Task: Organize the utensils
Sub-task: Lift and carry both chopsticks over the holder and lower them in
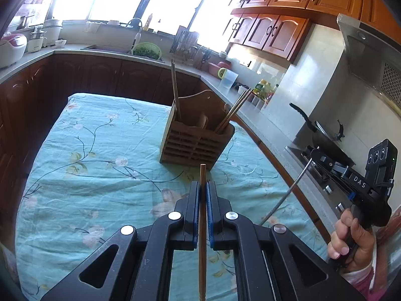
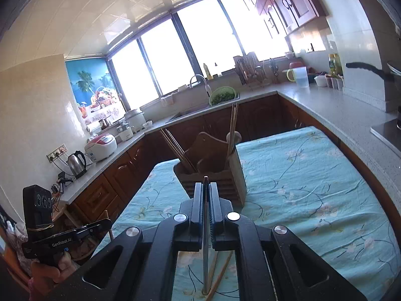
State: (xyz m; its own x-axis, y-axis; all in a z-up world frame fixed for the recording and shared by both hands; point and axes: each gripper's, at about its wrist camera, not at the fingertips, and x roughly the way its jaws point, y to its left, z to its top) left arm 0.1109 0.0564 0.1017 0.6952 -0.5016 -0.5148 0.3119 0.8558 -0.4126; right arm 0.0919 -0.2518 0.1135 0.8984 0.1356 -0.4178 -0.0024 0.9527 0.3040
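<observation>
Left gripper (image 1: 203,188): jaws clamped on 1 wooden chopstick (image 1: 202,225), which runs straight along the jaw line, its tip poking just past the pads toward 12 o'clock.

Right gripper (image 2: 206,188): jaws clamped on a thin metal utensil (image 2: 206,245) (type cannot be told; only a slim shaft shows). The left view confirms this shaft hanging down from the right tool at 3 o'clock.

Wooden utensil holder (image 1: 195,143) stands on the counter (image 1: 100,150), which is covered with a floral cloth. It sits at 12 o'clock of both grippers, near but not touching. It already carries 1 upright stick in the left compartment and several chopsticks leaning out of the right one; a spoon bowl shows between them.

2 further wooden sticks (image 2: 220,278) lie on the cloth beneath the right gripper.

Judgement: the step in hand is delivery to the holder. Recommended practice:
- Raise each piece above the rim before advancing.
- Tilt to near vertical, tip down.
- Insert 1 at a time, avoiding the leaning chopsticks.
- Match compartment to type.

Risk: the light holder may tip if nudged.
</observation>
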